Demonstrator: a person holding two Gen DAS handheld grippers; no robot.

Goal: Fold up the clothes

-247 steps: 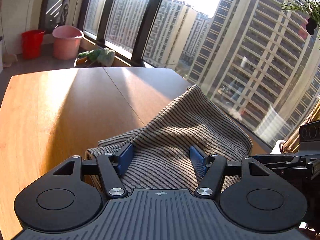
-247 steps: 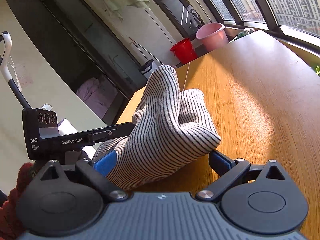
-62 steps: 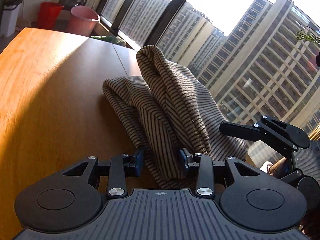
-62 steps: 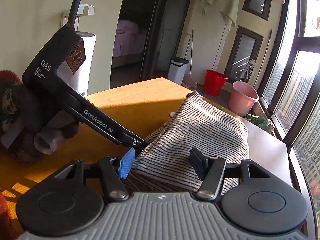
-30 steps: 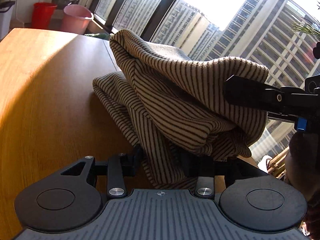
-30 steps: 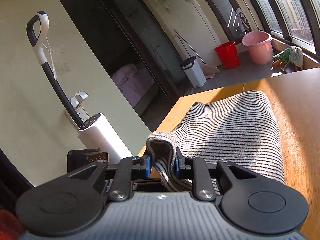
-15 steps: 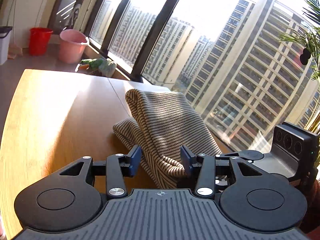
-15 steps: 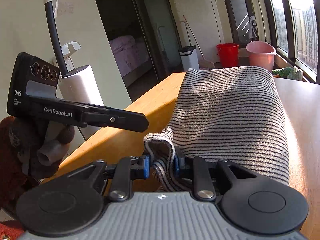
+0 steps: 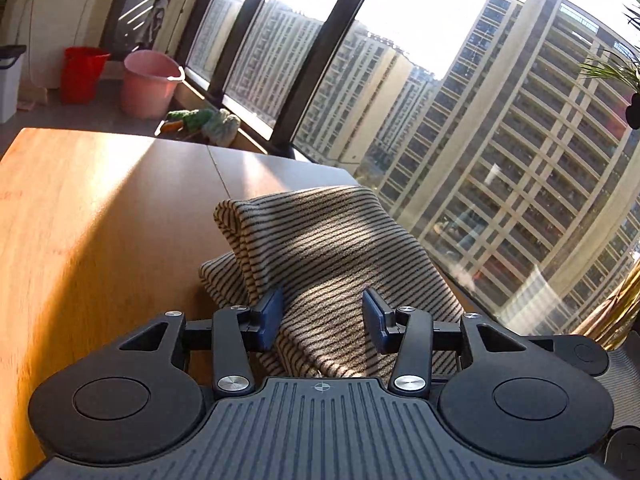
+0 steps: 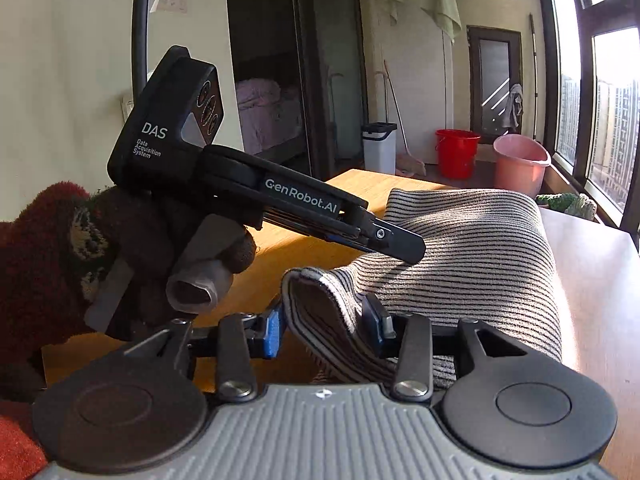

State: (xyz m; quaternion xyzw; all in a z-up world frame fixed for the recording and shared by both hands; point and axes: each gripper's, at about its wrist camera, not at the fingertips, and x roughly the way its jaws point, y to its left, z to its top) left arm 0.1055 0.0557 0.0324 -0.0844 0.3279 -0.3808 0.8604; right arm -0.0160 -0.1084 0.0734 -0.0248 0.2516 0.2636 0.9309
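Striped knit garment (image 9: 332,256) lies folded in a thick bundle on the wooden table (image 9: 100,216), at the window-side edge. Step in hand, by my reading: release after a fold. Right gripper (image 10: 326,330) has jaws opening; a loose cuff edge stands between them, unpressed. Left gripper (image 9: 322,314) stands released, pads straddling the garment's near end without pinching. Next move calls for withdrawing both clear, then pressing the bundle flat or folding it again.

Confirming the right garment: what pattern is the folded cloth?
Thin dark stripes on light cloth; clearest in the right wrist view.
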